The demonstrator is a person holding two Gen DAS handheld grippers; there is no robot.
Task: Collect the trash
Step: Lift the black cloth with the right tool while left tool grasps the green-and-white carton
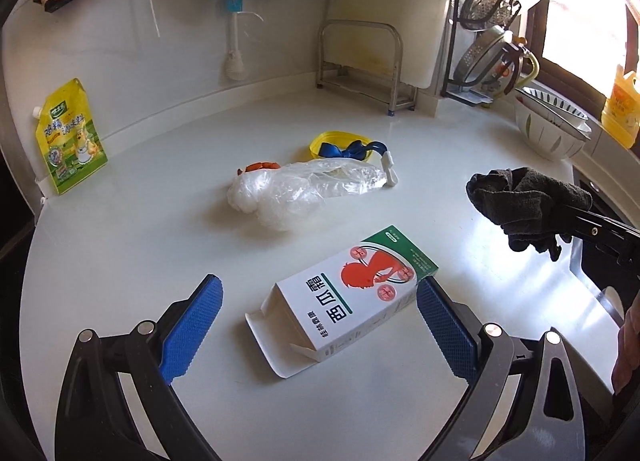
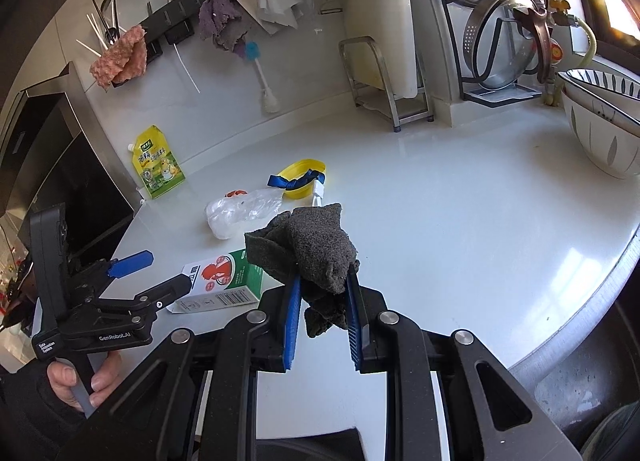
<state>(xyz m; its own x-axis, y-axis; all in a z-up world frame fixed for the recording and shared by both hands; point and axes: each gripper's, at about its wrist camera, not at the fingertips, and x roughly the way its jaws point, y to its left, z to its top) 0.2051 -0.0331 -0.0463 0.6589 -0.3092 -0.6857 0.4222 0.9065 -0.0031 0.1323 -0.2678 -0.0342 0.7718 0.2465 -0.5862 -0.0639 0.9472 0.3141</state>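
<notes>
**Dark cloth clamped in the right hand-held gripper above the bench**

The right hand-held gripper had its blue pads pressed narrowly together on a crumpled dark grey cloth, which bulged above the fingertips and hung a little below them, clear of the white bench. The left hand-held gripper stood wide open and empty, its blue pads on either side of a white, green and red carton that lay flat on the bench with its end flap open; the right-side pad was just beside the carton's edge, but contact could not be judged. Beyond the carton lay a crumpled clear plastic bag, with something orange at its far edge. Behind that sat a yellow lid with a blue strap across it and a small white clip beside it. A yellow seasoning pouch leaned against the back wall at the left. Patterned bowls stood stacked at the right.
</notes>
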